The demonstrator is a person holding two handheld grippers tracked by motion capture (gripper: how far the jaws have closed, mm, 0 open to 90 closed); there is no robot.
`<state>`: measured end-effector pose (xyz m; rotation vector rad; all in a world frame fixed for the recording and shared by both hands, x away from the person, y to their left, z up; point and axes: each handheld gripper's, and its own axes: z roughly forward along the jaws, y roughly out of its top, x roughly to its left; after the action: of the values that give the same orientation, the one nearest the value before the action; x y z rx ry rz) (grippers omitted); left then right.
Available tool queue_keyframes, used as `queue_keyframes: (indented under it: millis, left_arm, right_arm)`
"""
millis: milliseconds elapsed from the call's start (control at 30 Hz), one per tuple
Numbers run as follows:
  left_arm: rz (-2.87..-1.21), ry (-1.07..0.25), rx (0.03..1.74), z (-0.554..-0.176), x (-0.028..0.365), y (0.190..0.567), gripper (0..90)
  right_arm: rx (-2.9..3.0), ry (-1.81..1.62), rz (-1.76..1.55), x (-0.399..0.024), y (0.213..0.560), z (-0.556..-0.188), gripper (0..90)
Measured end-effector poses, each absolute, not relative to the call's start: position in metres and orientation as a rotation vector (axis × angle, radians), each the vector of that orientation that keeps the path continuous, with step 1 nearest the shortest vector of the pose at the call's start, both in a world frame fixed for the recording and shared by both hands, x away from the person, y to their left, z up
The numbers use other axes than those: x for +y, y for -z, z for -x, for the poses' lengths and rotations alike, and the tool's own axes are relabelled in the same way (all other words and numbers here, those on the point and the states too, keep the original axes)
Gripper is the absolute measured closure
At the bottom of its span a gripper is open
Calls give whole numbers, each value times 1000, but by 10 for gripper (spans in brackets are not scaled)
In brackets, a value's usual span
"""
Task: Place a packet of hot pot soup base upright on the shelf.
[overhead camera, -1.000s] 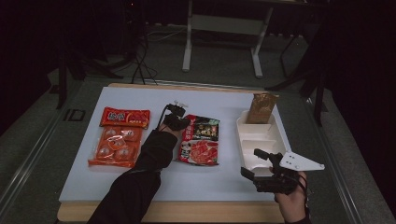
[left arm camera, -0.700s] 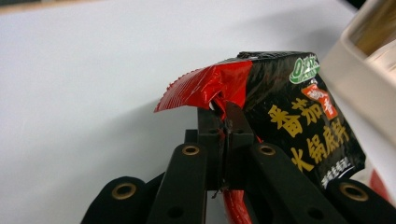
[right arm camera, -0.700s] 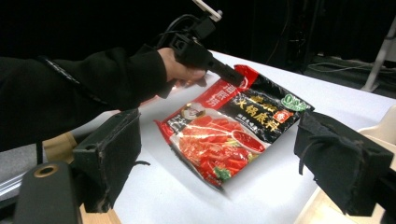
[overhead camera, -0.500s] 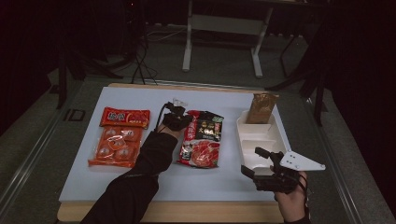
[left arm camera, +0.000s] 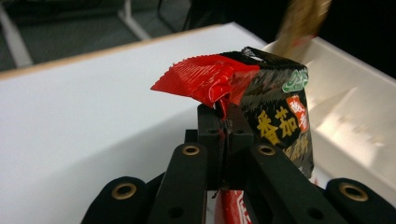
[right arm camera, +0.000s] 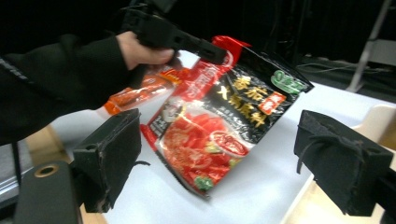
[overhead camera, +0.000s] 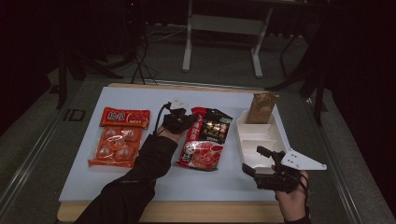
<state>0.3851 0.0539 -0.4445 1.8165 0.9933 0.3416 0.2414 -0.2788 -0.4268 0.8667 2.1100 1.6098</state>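
A red and black soup-base packet lies mid-table, tilted, with its far top edge raised off the white board. My left gripper is shut on that crimped red top edge; in the left gripper view the jaws pinch the seal of the packet. The right gripper view shows the packet hanging from the left gripper, its lower end resting on or close to the board. My right gripper stands open at the front right beside the white tray, with nothing pressed between its pads.
An orange-red packet of round snacks lies at the left of the white board. A white compartmented tray sits at the right, with a brown pouch at its far end. A dark floor and table legs lie beyond.
My left gripper has risen and drawn the packet's top edge up with it, so the packet now tilts instead of lying flat. The right gripper has stayed in place.
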Motion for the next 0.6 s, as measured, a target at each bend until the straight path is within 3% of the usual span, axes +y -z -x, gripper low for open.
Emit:
queue_keyframes:
  millis: [600]
  left_arm:
    - [-1723, -310, 813, -347, 68, 416, 885]
  right_arm:
    - [2075, -1565, -979, -289, 412, -253, 127]
